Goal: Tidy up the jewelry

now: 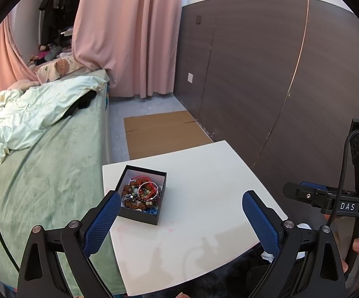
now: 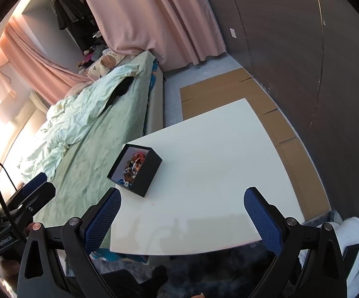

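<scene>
Here: square white bench beside a bed with green sheet, flat brown cardboard on the floor behind. Small black square cardboard box, white-lined, lid off, sits near the bench's left edge. Inside, a tangled heap of beaded jewelry: brown and dark beads, red cord, pale pearls, a silver bangle on top. Left gripper hovers above the bench, blue-padded fingers spread wide, holding nothing. Right gripper likewise agape, empty.
</scene>
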`<state>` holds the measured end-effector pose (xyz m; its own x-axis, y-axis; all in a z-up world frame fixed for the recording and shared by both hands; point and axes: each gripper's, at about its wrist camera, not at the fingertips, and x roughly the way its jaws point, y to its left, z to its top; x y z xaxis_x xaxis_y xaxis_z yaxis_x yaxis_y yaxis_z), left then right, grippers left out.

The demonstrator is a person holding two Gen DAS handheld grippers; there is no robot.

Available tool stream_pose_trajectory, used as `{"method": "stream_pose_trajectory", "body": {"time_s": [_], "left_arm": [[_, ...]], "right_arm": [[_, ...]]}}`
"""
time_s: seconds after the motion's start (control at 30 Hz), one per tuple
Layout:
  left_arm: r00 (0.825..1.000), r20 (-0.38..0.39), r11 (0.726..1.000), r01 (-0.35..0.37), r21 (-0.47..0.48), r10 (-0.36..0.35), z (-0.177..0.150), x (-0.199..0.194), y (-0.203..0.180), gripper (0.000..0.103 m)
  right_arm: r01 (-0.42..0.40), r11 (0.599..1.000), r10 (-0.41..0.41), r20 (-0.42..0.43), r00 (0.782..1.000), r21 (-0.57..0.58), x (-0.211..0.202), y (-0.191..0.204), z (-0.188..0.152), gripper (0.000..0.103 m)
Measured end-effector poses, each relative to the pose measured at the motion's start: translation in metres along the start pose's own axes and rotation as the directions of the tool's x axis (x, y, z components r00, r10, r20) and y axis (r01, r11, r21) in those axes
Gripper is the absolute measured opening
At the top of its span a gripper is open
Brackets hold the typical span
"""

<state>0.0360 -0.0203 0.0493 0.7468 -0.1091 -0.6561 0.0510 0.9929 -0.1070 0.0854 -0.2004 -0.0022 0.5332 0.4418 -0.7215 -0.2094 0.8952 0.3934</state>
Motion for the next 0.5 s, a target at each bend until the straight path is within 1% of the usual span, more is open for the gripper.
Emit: {"method": "stream_pose_trajectory", "body": {"time_s": [0.5], "left_arm": [[1.0, 0.009, 1.0, -0.008, -0.008, 0.009, -0.0008, 0.002, -0.0013, 0.099]], "right_arm": [[0.008, 1.0, -0.008, -0.01, 1.0, -0.003, 0.0026, -0.0069, -0.0039, 0.1]]}}
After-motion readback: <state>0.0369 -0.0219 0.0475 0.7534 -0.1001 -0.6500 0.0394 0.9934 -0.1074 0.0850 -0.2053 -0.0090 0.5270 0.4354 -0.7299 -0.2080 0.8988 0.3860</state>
